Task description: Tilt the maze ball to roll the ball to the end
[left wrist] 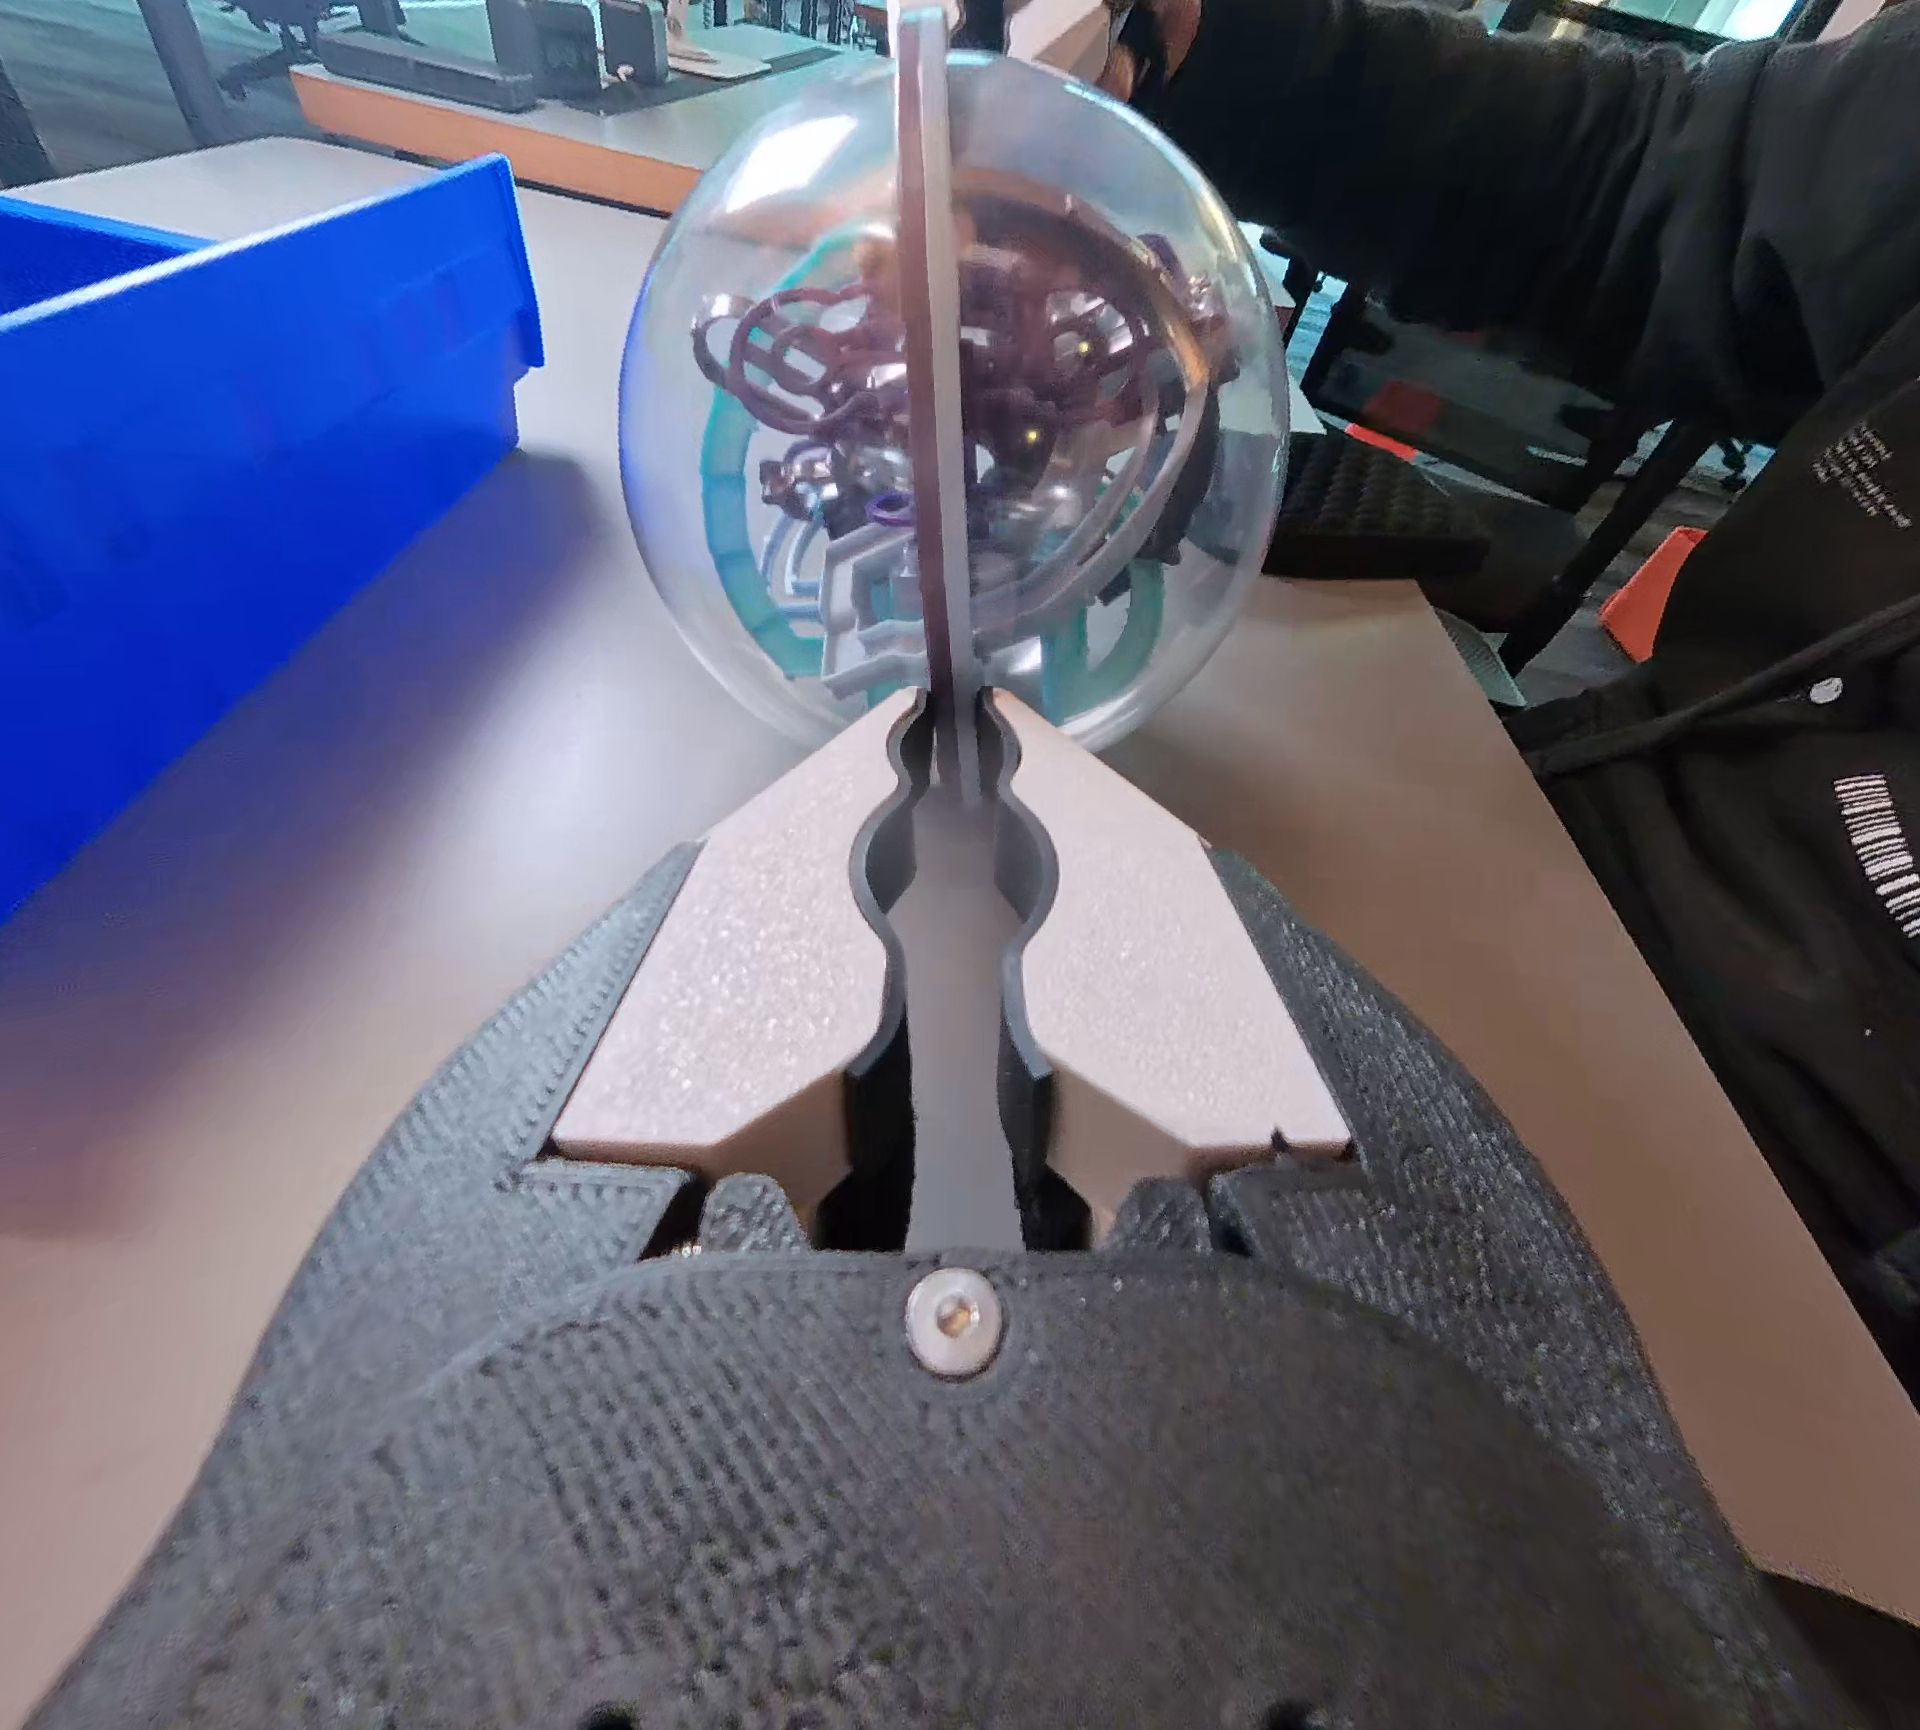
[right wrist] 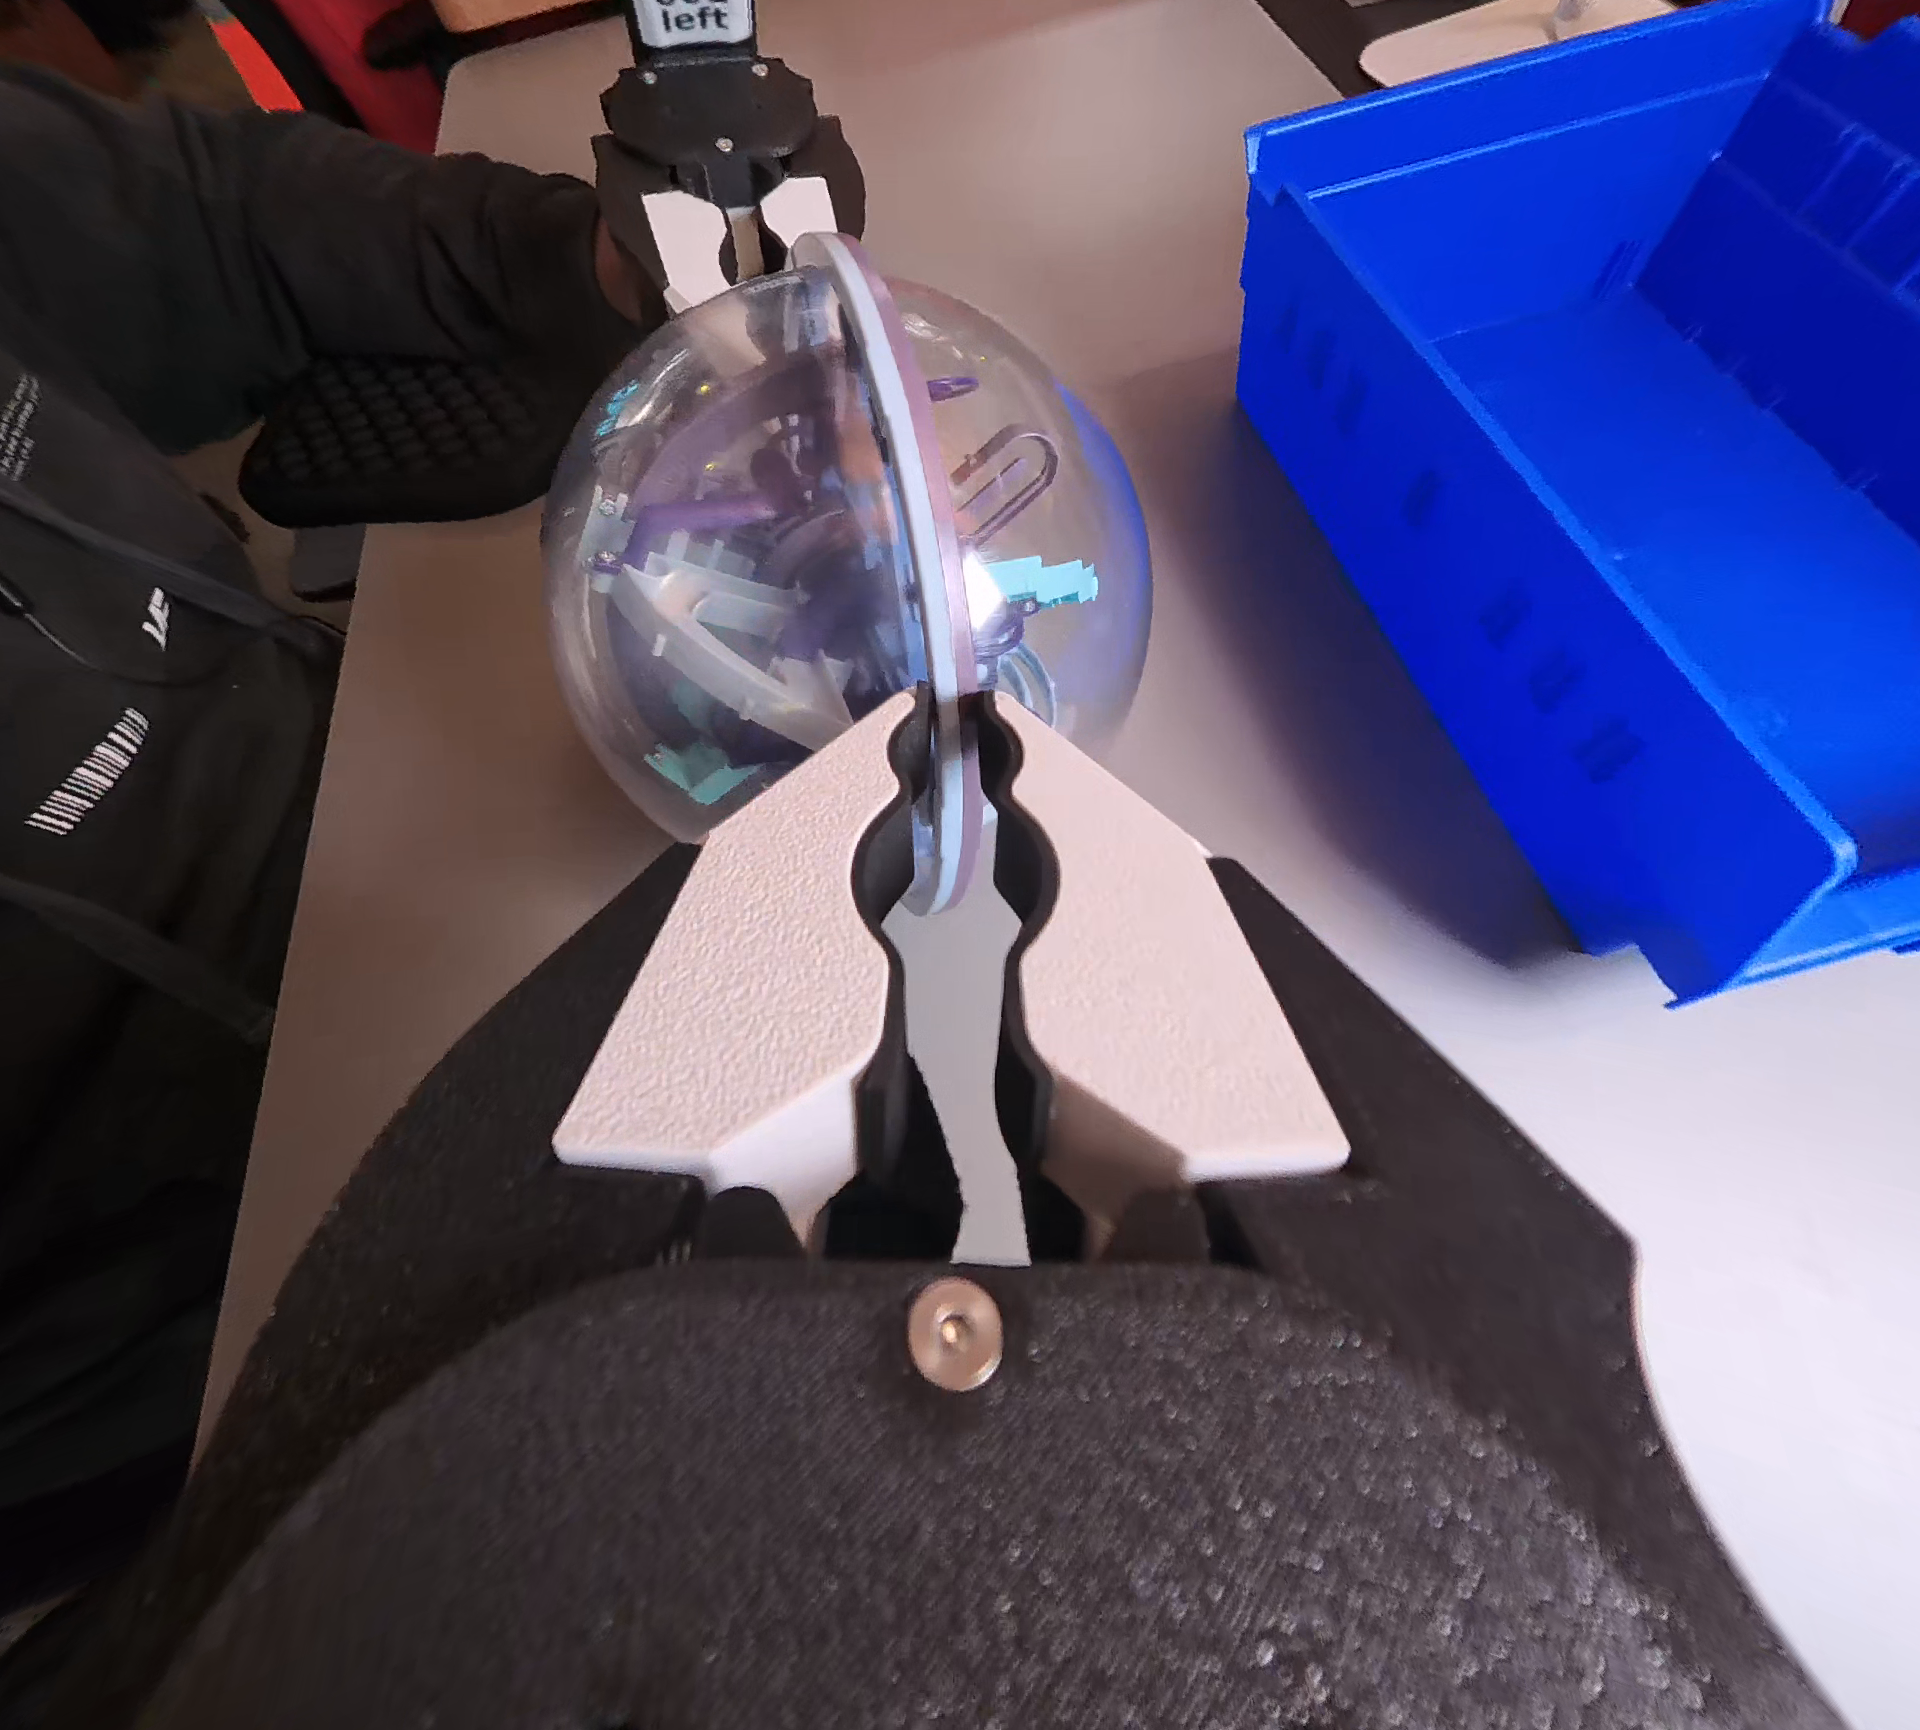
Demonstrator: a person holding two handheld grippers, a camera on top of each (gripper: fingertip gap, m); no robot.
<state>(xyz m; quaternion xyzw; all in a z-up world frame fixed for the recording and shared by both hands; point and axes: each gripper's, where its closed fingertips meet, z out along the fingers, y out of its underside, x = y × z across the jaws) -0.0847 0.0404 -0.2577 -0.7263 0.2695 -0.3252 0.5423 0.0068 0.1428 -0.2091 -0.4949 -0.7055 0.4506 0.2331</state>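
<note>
I have both grippers, left gripper (left wrist: pixel 956 724) and right gripper (right wrist: pixel 951 724), clamped narrowly on the maze ball (left wrist: pixel 1091 392)'s flat rim ring (left wrist: pixel 925 330), opposite sides.

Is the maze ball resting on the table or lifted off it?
Cannot tell. Both the left gripper and the right gripper are clamped on the maze ball by its flat rim, but the gripper fingers hide its underside.

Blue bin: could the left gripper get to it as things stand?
Probably not yet: the left gripper is shut on the maze ball's rim. The path over the table to the blue bin looks free.
</note>
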